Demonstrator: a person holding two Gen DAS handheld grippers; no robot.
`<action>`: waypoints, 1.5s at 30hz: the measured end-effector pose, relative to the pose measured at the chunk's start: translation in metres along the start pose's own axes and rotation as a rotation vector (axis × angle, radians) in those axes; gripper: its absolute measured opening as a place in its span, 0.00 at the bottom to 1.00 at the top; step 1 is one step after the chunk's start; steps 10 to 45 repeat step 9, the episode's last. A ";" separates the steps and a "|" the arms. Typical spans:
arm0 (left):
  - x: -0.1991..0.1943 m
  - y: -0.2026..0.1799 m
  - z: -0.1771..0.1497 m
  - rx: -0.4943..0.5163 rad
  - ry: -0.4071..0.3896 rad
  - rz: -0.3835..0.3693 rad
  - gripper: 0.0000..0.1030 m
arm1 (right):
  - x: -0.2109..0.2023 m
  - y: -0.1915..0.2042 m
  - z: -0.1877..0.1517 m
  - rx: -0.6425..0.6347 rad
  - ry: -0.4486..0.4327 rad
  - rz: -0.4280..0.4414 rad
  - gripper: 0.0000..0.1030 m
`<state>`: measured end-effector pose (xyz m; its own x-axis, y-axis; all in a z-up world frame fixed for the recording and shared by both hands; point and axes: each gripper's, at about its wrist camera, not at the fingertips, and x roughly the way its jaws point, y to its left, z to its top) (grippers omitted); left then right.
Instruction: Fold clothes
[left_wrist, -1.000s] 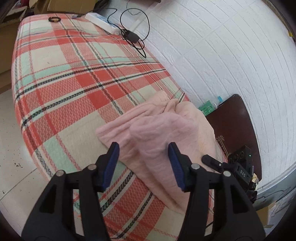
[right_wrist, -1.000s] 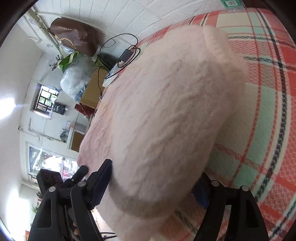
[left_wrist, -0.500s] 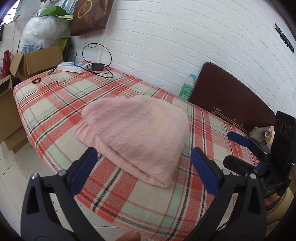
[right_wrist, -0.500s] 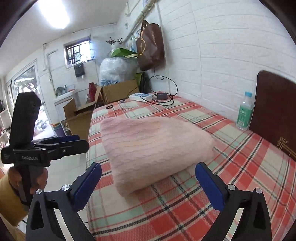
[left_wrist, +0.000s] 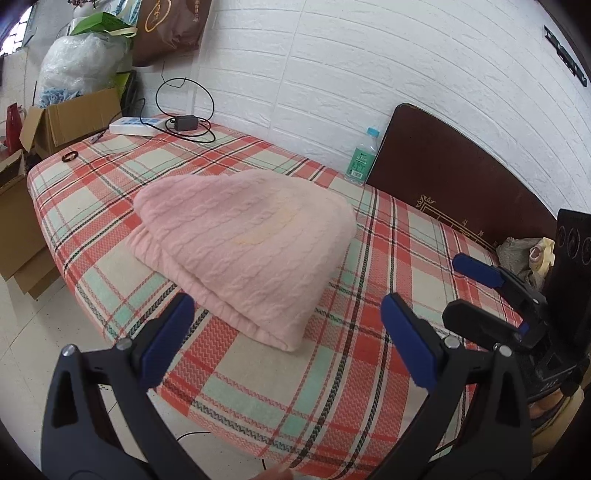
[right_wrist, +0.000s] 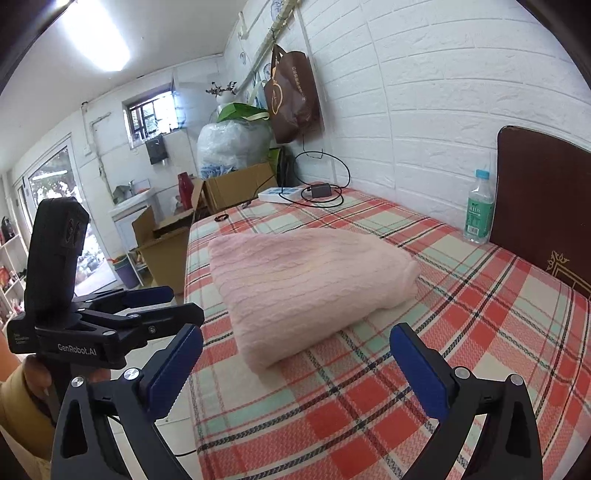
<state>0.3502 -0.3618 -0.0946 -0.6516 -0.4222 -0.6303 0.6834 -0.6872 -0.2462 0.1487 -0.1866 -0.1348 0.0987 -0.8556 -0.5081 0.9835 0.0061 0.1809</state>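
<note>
A pink cable-knit sweater (left_wrist: 243, 236) (right_wrist: 306, 273) lies folded in a thick bundle on the plaid bed (left_wrist: 295, 387) (right_wrist: 369, 406). My left gripper (left_wrist: 288, 314) hovers just short of its near edge, jaws wide open and empty. My right gripper (right_wrist: 297, 334) stands open the same way before the bundle's other side, touching nothing. Each gripper shows in the other's view: the right gripper (left_wrist: 461, 288) at the right edge, the left gripper (right_wrist: 177, 302) at the left, held by a hand.
A water bottle (left_wrist: 364, 155) (right_wrist: 479, 206) stands by the dark headboard (left_wrist: 461, 177). A power strip with cables (left_wrist: 136, 125) and a hair tie (left_wrist: 70, 156) lie at the bed's far end. Cardboard boxes (left_wrist: 70, 114) stand beyond it. More clothes (left_wrist: 524, 251) lie near the headboard.
Both grippers have opened wide, let the sweater go and drawn back and up from it. Both views have rolled level. The sweater now rests folded on the bed.
</note>
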 end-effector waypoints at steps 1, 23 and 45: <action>0.000 -0.001 0.000 -0.005 0.009 -0.005 0.98 | -0.002 0.000 0.000 -0.001 -0.001 -0.003 1.00; -0.013 -0.020 -0.006 0.043 -0.040 0.101 0.98 | -0.008 -0.008 -0.002 0.044 0.008 -0.021 1.00; -0.013 -0.020 -0.006 0.043 -0.040 0.101 0.98 | -0.008 -0.008 -0.002 0.044 0.008 -0.021 1.00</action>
